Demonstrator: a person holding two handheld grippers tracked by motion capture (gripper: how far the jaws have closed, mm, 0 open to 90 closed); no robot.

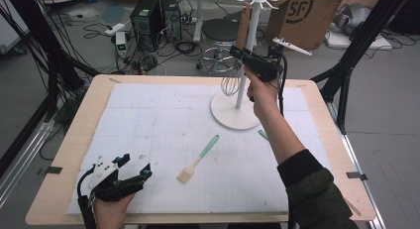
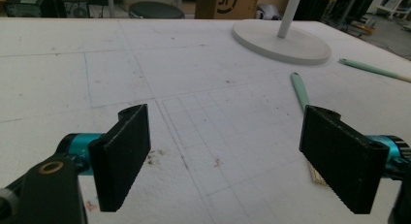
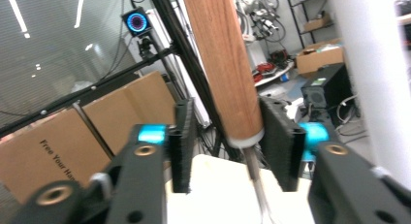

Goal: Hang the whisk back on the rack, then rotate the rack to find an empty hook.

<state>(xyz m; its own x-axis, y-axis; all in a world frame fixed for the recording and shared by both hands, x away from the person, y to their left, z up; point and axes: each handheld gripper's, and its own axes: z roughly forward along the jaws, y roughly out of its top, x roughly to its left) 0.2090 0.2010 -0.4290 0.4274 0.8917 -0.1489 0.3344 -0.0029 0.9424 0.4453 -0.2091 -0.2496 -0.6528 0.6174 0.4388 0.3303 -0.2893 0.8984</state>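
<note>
Whisk [image 1: 236, 55] with a wooden handle hangs upright beside the white pole of the stand [image 1: 236, 116], wire head low over the stand's round base, and I see its handle between the pads of my right gripper [image 3: 228, 146]. Those jaws are partly spread: there is a clear gap on one side of the handle, while the other pad sits so near it that I cannot tell from the blurred close view whether it touches. The pole rises just beside the gripper, crowding that side. On the white mat [image 1: 148, 125] a pastry brush [image 1: 198, 159] with a mint-green handle lies near the middle, well apart from the stand, and a second green-handled utensil [image 2: 375, 70] lies by the base's edge. My left gripper [image 1: 132, 170] rests low at the near left corner, jaws spread wide with nothing between them, far from the whisk.
</note>
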